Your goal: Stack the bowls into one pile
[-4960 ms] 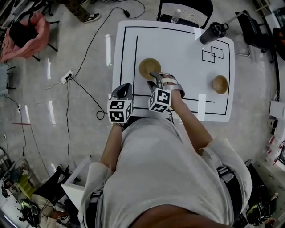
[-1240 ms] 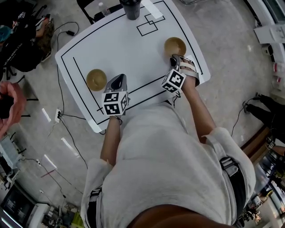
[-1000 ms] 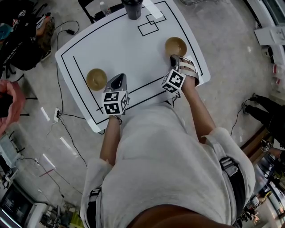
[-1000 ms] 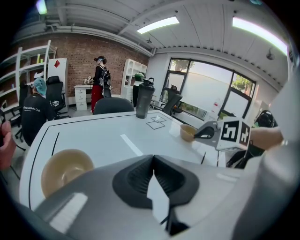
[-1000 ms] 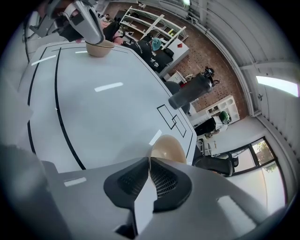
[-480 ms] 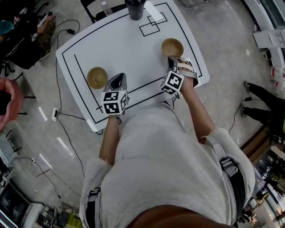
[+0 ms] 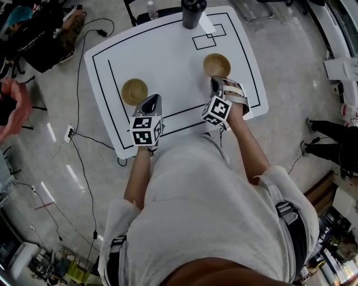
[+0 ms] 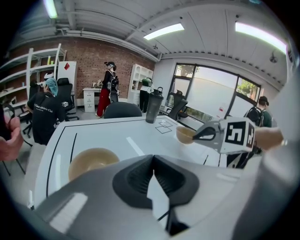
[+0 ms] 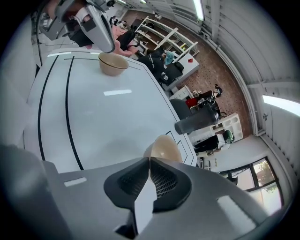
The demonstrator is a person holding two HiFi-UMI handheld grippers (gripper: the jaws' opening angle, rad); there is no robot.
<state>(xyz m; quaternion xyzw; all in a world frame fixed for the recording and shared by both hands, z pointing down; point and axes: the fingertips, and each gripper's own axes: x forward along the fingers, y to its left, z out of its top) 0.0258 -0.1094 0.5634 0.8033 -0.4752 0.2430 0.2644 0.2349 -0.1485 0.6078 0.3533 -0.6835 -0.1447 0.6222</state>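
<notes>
- Head view, from the 9 o'clock edge: black cable (image 7: pixel 84 139) across the grey floor beside a white table (image 7: pixel 168 61) edged with black lines.
- Left bowl (image 7: pixel 134 91), tan, upright and empty, at about 8 o'clock on the table, just inside the drawn border. Well apart from the other bowl, so no pile yet.
- Left gripper (image 7: pixel 151 100) at about 5 o'clock of that bowl, just beside its rim and angled down toward the tabletop. Jaws pressed together with nothing between them, as seen in the left gripper view (image 8: pixel 152 158), where the bowl (image 8: pixel 91 161) lies off at 9 o'clock of the tips, clear of them.
- Black tumbler (image 7: pixel 193 12) upright at the table's 12 o'clock edge, with two overlapping squares (image 7: pixel 207 38) drawn just below it at 5 o'clock.
- Right bowl (image 7: pixel 216 65), also tan and upright, at about 3 o'clock on the table, directly below the squares.
- Right gripper (image 7: pixel 215 82) at 6 o'clock of that bowl, tips close to its near rim. Jaws closed tight on nothing in the right gripper view (image 9: pixel 149 160), with the bowl (image 9: pixel 164 147) just beyond the tips. Contact with the rim not clear.
- Across the lower frame, from 6 o'clock, the person (image 7: pixel 207 223) in a pale shirt, both forearms stretched toward the table.
</notes>
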